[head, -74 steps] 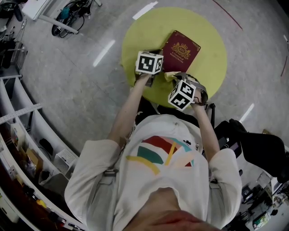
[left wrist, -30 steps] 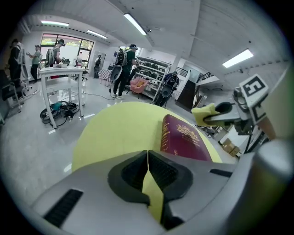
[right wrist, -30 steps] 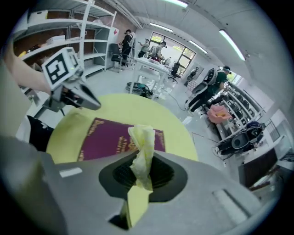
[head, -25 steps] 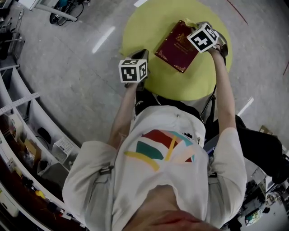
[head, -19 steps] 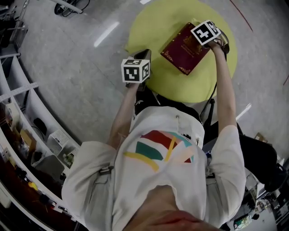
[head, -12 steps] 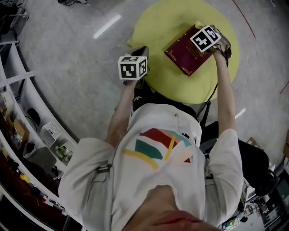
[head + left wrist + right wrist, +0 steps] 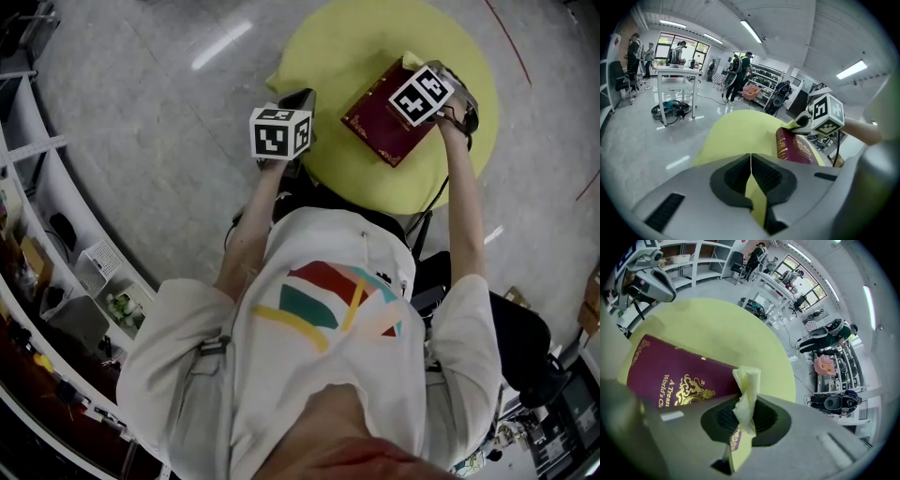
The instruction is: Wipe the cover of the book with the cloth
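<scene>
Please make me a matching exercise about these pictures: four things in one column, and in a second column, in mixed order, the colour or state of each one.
Column one
1. book
2. cloth
3. left tongs
4. round table

Column two
A. shut, with nothing between them
B. dark red cover with gold print
C. yellow-green, with the book lying on it
D. pale yellow, clamped in the right tongs

Right pairs: 1-B, 2-D, 3-A, 4-C
</scene>
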A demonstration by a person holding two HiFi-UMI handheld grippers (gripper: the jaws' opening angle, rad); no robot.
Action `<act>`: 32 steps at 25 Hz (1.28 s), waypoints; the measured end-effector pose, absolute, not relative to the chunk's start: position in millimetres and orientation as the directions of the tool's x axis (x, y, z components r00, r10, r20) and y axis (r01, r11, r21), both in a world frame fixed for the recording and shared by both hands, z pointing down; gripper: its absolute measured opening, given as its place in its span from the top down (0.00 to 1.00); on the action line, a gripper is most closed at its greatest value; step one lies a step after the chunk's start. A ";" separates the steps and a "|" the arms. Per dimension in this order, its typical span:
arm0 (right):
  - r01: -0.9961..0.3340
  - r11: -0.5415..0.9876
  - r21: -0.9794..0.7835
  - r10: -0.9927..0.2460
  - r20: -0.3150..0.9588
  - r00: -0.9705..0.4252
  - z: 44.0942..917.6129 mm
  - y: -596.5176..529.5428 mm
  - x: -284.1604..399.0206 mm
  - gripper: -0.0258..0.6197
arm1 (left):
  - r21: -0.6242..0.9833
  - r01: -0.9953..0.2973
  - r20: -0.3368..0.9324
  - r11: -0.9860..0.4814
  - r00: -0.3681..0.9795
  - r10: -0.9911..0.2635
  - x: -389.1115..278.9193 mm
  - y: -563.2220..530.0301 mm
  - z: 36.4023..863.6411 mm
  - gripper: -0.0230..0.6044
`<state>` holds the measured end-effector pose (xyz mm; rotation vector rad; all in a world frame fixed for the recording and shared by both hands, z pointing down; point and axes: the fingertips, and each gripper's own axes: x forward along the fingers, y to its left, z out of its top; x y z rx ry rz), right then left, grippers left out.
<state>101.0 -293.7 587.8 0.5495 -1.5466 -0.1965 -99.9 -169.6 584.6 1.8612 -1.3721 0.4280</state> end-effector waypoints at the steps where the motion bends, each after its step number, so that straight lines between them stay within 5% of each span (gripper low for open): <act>1: -0.206 0.863 0.462 -0.463 0.885 0.048 587.2 -292.0 101.5 0.91 | 0.382 -0.916 0.661 -0.126 0.366 -0.655 -99.7 -168.3 584.9 0.93; 18: -0.069 0.953 0.296 -0.302 0.946 -0.115 591.1 -172.6 45.3 0.91 | 0.401 -0.911 0.656 -0.092 0.356 -0.665 -108.3 -155.4 585.4 0.93; 32: -0.136 0.976 0.168 -0.198 0.949 -0.247 587.1 -106.1 17.3 0.91 | 0.421 -0.904 0.653 -0.074 0.359 -0.667 -108.5 -146.5 588.8 0.93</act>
